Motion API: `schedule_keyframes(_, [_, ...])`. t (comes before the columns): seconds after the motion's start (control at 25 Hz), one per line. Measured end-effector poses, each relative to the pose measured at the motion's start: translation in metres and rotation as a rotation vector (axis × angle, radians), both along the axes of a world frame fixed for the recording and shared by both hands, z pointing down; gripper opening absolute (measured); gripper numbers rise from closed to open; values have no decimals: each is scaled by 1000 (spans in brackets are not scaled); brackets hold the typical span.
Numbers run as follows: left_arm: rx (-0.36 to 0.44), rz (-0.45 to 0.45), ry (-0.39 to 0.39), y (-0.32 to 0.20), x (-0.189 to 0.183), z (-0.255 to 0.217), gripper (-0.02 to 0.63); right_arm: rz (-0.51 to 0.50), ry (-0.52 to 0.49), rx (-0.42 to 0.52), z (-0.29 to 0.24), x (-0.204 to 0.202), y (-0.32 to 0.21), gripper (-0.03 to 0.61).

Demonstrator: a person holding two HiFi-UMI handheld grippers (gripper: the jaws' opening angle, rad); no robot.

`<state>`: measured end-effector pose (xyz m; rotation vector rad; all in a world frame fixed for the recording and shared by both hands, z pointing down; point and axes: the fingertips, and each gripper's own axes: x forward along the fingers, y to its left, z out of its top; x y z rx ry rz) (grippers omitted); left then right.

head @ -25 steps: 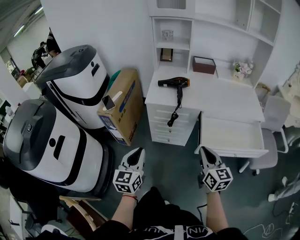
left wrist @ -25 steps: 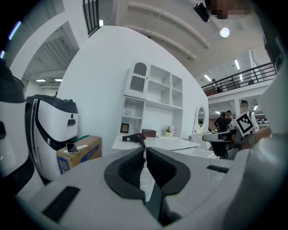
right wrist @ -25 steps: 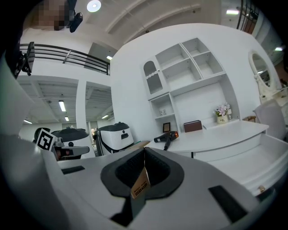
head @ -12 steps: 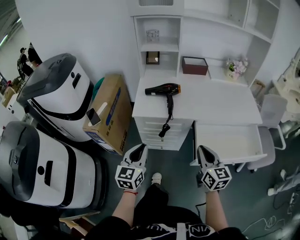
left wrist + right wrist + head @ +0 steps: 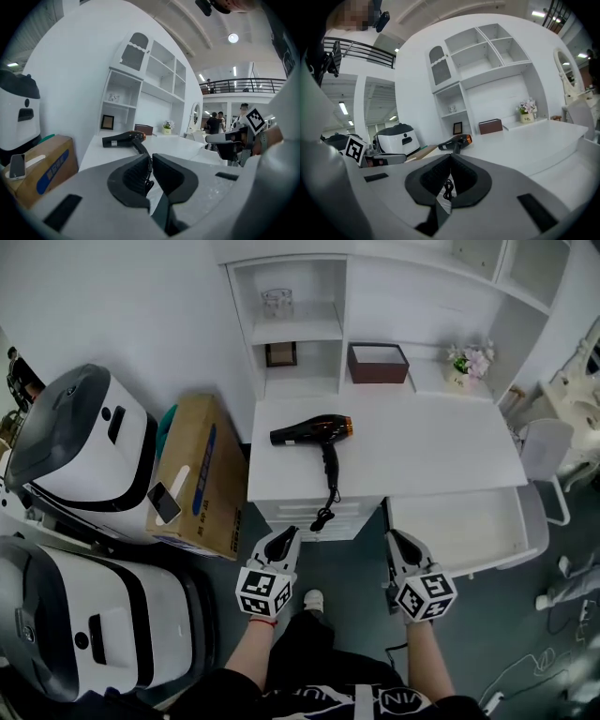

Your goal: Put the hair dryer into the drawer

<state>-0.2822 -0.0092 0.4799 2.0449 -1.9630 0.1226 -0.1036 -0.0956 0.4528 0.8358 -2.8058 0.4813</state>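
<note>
A black hair dryer (image 5: pixel 312 431) with an orange ring lies on the white desk top (image 5: pixel 441 451), nozzle to the left; its cord (image 5: pixel 327 501) hangs over the front edge. It also shows as the hair dryer (image 5: pixel 123 139) in the left gripper view and the hair dryer (image 5: pixel 455 142) in the right one. The open white drawer (image 5: pixel 464 531) sticks out under the desk's right part. My left gripper (image 5: pixel 286 536) and right gripper (image 5: pixel 395 540) are both shut and empty, held in front of the desk, short of the dryer.
A cardboard box (image 5: pixel 192 476) with a phone (image 5: pixel 162 502) on it stands left of the desk, beside two large white machines (image 5: pixel 75 446). On the shelf behind are a brown box (image 5: pixel 377 363), flowers (image 5: pixel 467 363) and a frame (image 5: pixel 279 353). A chair (image 5: pixel 546 451) stands at the right.
Both grippers have come closer to the desk, and the view has shifted so the desk and dryer sit nearer and lower in the frame. Both stay shut.
</note>
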Motion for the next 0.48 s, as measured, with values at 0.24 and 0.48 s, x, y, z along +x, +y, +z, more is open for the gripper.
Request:
schedule_keyframes(0.24, [-72,88,7,-31,-16,33,9,24,36,-30,15,-31,-27,5])
schedule_keyframes(0.48, [-173,225,43,-49,-11,79,22,26,65,-50,26,-62,-45,5])
